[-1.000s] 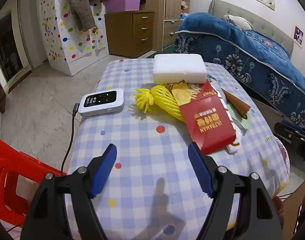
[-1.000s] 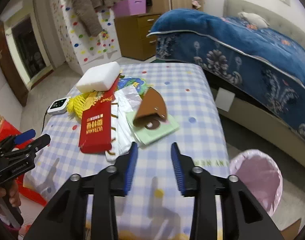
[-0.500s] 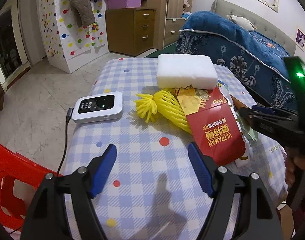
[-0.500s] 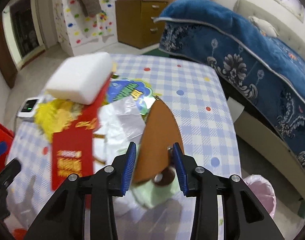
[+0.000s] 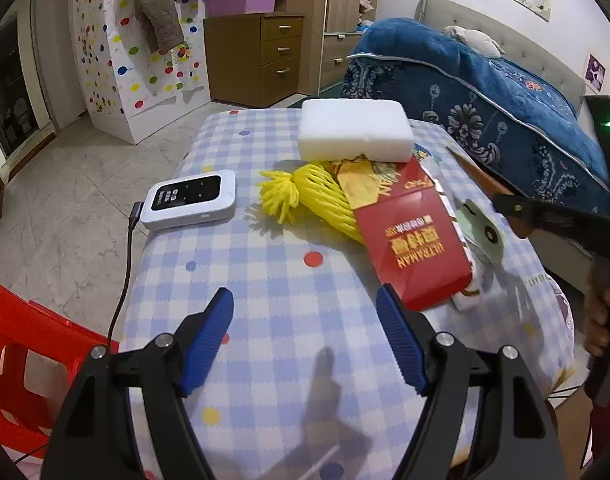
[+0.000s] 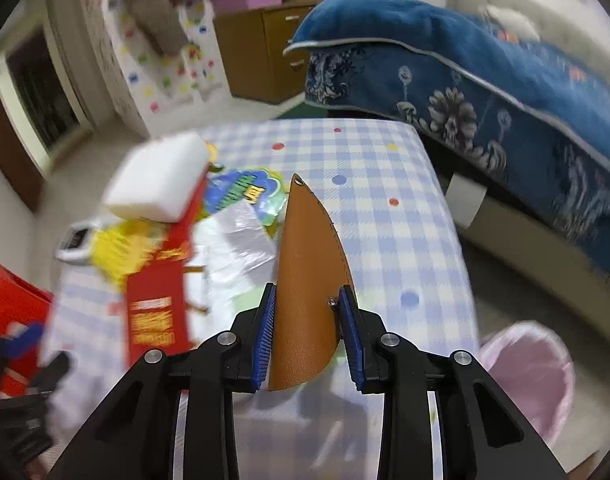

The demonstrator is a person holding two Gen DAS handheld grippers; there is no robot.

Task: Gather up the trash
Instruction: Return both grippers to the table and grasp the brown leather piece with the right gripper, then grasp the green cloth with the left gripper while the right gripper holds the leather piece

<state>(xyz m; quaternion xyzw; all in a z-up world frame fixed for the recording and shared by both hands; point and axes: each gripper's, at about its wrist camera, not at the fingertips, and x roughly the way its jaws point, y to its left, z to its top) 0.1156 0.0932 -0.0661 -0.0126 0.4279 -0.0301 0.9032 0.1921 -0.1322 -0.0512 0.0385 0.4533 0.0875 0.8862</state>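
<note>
My right gripper [image 6: 308,326] is shut on a brown leather sheath [image 6: 307,276] and holds it above the checked table [image 6: 369,168]. Trash lies on the table: a red packet [image 5: 415,240], yellow foam netting [image 5: 305,196], a white foam block [image 5: 353,130], clear plastic wrap [image 6: 233,244] and a colourful wrapper [image 6: 241,192]. My left gripper [image 5: 305,342] is open and empty over the table's near edge, short of the red packet. The right gripper also shows at the right of the left wrist view [image 5: 517,210].
A white device [image 5: 191,200] with a black cable lies at the table's left edge. A pink-lined bin [image 6: 529,372] stands on the floor right of the table. A red stool [image 5: 29,356] is at the left. A blue bed [image 5: 485,88] is behind.
My right gripper moved in, closed on the brown sheath and lifted it off the table. My left gripper drifted forward a little and stayed open.
</note>
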